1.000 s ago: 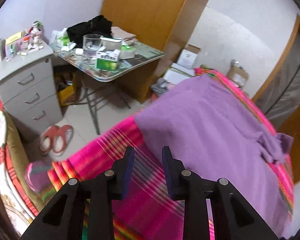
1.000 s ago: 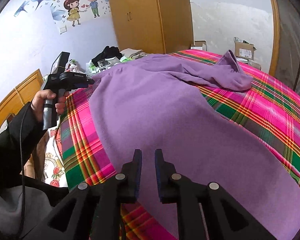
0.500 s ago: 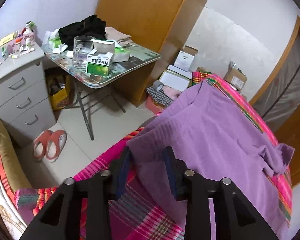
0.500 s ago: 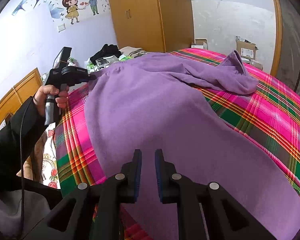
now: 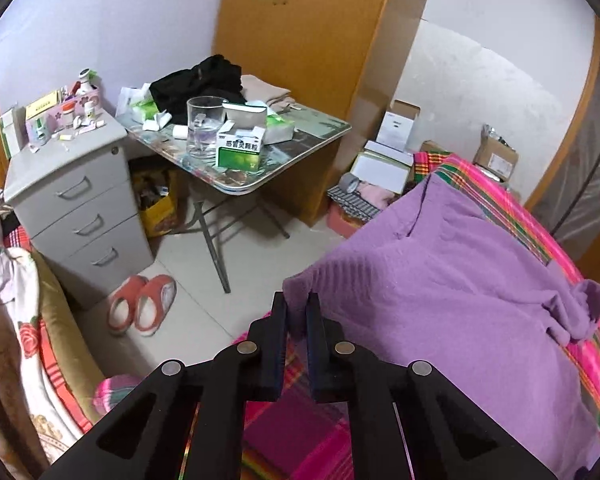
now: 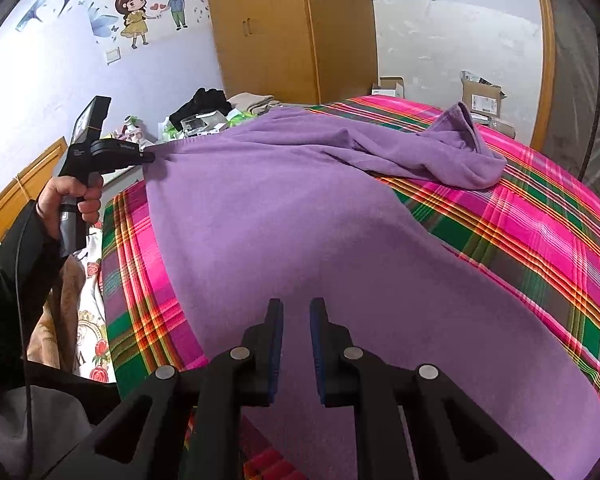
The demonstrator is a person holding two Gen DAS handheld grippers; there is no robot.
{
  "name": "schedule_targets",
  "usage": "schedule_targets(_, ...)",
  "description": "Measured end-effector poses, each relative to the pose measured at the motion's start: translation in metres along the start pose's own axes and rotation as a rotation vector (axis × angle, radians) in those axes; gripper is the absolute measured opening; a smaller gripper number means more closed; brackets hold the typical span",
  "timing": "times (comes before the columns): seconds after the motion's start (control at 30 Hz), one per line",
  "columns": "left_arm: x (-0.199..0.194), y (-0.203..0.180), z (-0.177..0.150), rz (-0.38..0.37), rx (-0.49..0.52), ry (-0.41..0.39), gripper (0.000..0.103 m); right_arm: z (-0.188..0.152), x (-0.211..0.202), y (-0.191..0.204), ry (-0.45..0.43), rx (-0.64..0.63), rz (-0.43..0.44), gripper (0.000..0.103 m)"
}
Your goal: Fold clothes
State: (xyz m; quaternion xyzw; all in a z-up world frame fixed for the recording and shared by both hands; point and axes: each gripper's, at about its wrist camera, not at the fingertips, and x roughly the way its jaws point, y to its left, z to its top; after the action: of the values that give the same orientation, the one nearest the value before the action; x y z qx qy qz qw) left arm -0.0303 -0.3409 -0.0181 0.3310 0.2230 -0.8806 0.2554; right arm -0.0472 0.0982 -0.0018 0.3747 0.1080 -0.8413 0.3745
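A purple hooded garment [image 6: 280,200] lies spread over a bed with a pink and green plaid cover [image 6: 540,240], its hood [image 6: 468,148] bunched at the far right. My left gripper [image 5: 296,300] is closing, and the pads pinch the garment's [image 5: 440,300] far-left corner, which is raised off the cover. From the right wrist view, the left gripper [image 6: 150,156] sits at that corner, in a person's hand [image 6: 68,196]. My right gripper [image 6: 294,306] is narrow at the near edge, with purple cloth filling the gap between its fingers.
Beside the bed stand a folding table [image 5: 312,144] with a glass [image 5: 204,128] and boxes, a grey drawer cabinet [image 5: 80,200], and red slippers [image 5: 140,308] on the tiled floor. A wooden wardrobe [image 5: 300,40] and cardboard boxes [image 5: 496,156] line the far wall.
The left gripper moved from over the plaid cover to the garment's corner, narrowed onto it and raised it. The right gripper stayed put with the same gap.
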Motion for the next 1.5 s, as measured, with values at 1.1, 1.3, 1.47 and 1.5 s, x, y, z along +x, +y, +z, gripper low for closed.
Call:
schedule_targets(1.1,-0.013,-0.013,-0.014,0.093,0.141,0.042,0.013,0.004,-0.019,-0.033,-0.069,0.171,-0.012,0.026)
schedule_targets(1.3,-0.029,0.001,-0.015,0.090,0.100,0.029,0.012,-0.004,-0.035,-0.026,-0.071,0.126,-0.022,0.026)
schedule_targets(1.47,-0.044,-0.022,-0.032,-0.034,0.140,0.047,0.012,-0.023,-0.038,-0.021,-0.034,0.117,-0.025,0.026)
schedule_targets(1.5,-0.046,-0.030,-0.037,-0.063,0.159,0.055,0.012,-0.027,-0.038,-0.021,-0.027,0.119,-0.029,0.026)
